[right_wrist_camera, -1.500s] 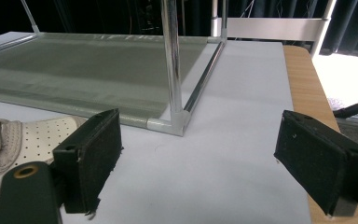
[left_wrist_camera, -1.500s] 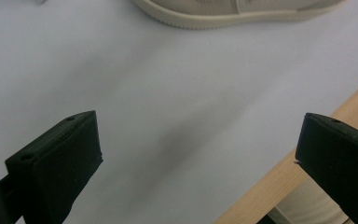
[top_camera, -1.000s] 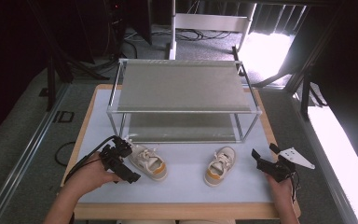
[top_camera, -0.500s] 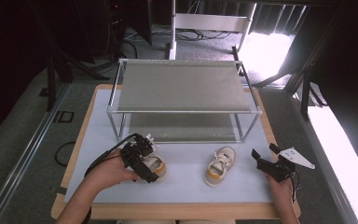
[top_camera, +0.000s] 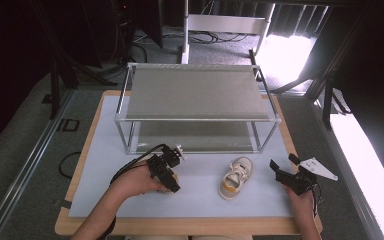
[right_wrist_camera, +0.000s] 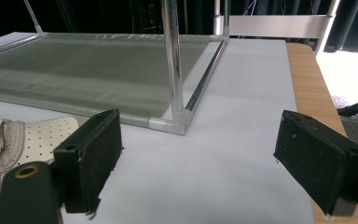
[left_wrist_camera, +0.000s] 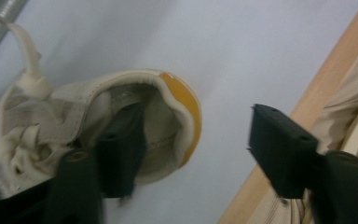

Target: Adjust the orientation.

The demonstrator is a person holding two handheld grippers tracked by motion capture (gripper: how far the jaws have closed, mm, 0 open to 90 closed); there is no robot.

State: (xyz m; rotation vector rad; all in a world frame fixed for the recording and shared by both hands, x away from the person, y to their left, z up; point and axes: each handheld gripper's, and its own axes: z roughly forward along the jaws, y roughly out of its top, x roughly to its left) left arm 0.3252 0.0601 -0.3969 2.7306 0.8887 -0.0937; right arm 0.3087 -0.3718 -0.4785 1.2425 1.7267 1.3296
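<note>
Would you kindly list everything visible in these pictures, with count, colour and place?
shoes: 2, cream with orange heels; left shoe under the left hand, right shoe on the mat's front right
rack: 1, silver frame with two grey shelves, mid-table
mat: 1, pale grey, covering the tabletop
table: 1, light wood
left tongs: 1, black, jaws just been closing, one inside the left shoe's heel
right tongs: 1, black, open, beside the right shoe

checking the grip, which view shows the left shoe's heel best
The left gripper view: the left shoe heel is close up, one finger inside its opening. The high view has it mostly hidden under the left gripper.
</note>
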